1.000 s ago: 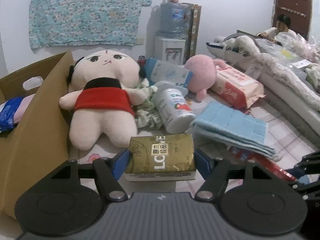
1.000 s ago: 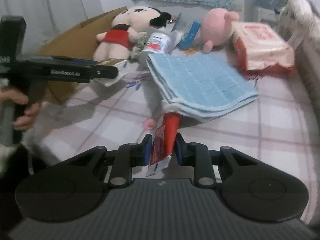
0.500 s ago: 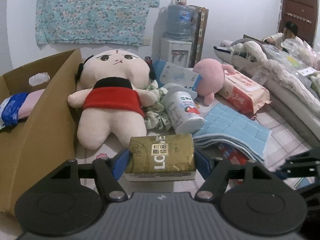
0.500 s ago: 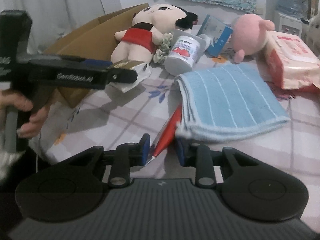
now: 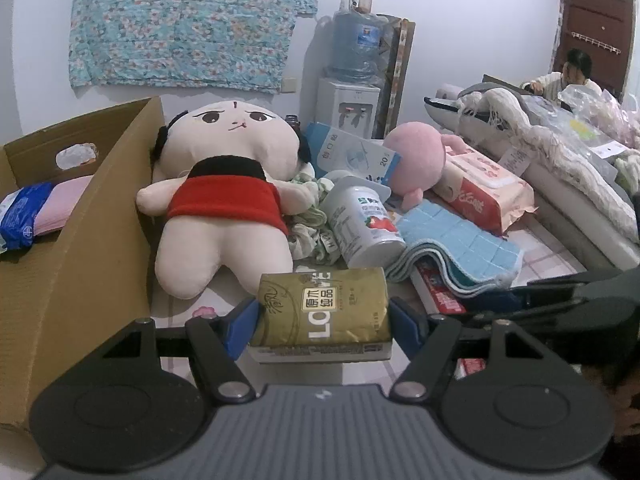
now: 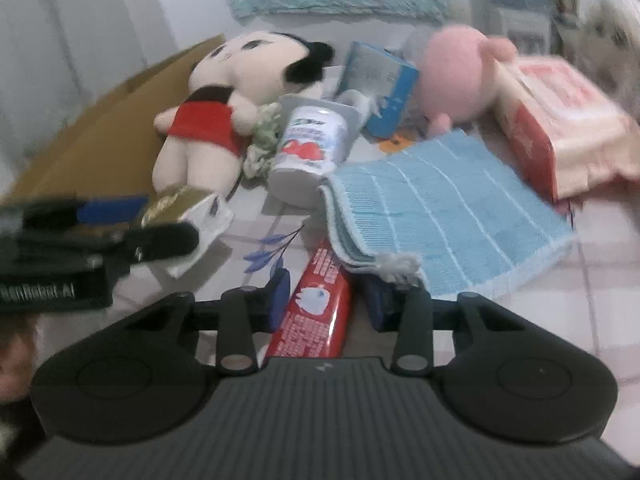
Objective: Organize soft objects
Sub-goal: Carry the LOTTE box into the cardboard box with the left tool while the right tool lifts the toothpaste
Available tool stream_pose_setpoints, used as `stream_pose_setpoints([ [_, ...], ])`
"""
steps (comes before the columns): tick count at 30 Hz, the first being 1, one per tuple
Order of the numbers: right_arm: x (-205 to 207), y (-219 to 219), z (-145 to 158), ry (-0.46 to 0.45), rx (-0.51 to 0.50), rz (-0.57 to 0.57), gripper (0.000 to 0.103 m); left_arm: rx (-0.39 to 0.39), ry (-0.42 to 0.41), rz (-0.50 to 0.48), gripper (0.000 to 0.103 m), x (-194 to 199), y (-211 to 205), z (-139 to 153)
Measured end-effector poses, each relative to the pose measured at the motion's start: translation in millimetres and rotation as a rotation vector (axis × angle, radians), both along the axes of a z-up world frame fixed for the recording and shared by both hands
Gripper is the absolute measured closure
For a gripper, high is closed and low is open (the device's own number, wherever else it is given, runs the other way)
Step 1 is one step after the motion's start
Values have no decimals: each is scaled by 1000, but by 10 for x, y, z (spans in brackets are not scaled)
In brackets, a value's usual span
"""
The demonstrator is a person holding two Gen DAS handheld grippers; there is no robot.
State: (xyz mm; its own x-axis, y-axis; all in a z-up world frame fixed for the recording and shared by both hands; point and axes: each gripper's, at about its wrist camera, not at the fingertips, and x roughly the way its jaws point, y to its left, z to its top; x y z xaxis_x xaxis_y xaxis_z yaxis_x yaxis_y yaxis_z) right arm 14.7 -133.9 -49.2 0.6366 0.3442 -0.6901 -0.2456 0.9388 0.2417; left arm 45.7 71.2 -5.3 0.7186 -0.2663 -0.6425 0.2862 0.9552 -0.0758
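My left gripper (image 5: pixel 322 316) is shut on a gold tissue pack (image 5: pixel 322 312), held above the tablecloth; the pack also shows in the right wrist view (image 6: pixel 176 204). My right gripper (image 6: pixel 326 304) is open, its fingers on either side of a red tube box (image 6: pixel 320 312) that lies flat, partly under a folded blue towel (image 6: pixel 440 204). A cream doll in a red shirt (image 5: pixel 228 200) lies beside an open cardboard box (image 5: pixel 80 256). A pink plush (image 5: pixel 416 156) lies behind the towel.
A white strawberry cup (image 5: pixel 364 224) lies on its side by a green scrunchie (image 5: pixel 308 228). A wet-wipes pack (image 5: pixel 484 188) and a blue carton (image 5: pixel 352 152) lie at the back. The box holds a blue-and-pink packet (image 5: pixel 36 216). A bed (image 5: pixel 560 152) runs along the right.
My right gripper has opened around the red tube box, which now lies flat, and the view has swung and blurred. My left gripper has risen a little with the tissue pack.
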Motion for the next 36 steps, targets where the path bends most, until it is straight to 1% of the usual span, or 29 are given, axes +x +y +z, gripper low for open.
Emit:
stream_pose_setpoints([
  [2,-30,-47,11,14,20,-30,72,1,3,-1,32,6,-4,-4],
  [4,-120,-115,0,36,74,-41,74,3,-1,-7,32,-3,-8,7],
  [7,-359,-286,-26,101,213,-39,75,9,-19,-21,32,-44,-9,39],
  [10,-634,-368,-46,128,294,-53,75,4,-29,-40,32,-87,-10,66],
  [13,-830,-417,-51,150,396,-44,75,38,-57,-48,32,-144,-61,136],
  [15,-876,-395,-23,152,442,-48,75,17,-86,-32,32,-215,-31,268],
  [17,-859,-299,70,118,426,-22,75,-11,-107,-12,32,-295,53,451],
  [18,-822,-252,119,104,438,-5,75,-18,-118,5,32,-335,122,560],
  [19,-766,-226,154,99,460,17,75,-16,-134,19,32,-375,217,692],
  [20,-694,-192,193,100,505,30,75,-4,-148,28,32,-389,307,800],
  [22,-542,-101,280,91,554,62,75,25,-129,78,32,-334,541,1016],
  [24,-350,21,395,60,583,86,75,0,-96,134,32,-174,894,1198],
  [25,-229,110,454,42,587,115,75,21,-87,154,32,-73,1028,1252],
  [26,-103,200,503,28,591,128,75,62,-75,158,32,68,1148,1289],
  [27,9,288,542,20,587,135,75,84,-46,165,32,242,1273,1296],
  [29,262,455,608,8,589,150,75,76,52,189,32,682,1559,1227],
  [30,367,510,628,5,593,156,75,88,73,205,32,889,1660,1169],
  [31,507,593,654,2,599,164,75,153,82,189,32,1123,1703,1074],
  [33,708,697,705,-9,601,186,75,306,64,127,32,1423,1688,860],
  [34,819,751,737,-18,597,201,75,387,59,76,32,1578,1644,728],
  [35,895,781,768,-27,592,213,75,432,52,27,32,1703,1602,606],
  [36,981,816,806,-39,585,224,75,463,52,-44,32,1829,1555,490],
])
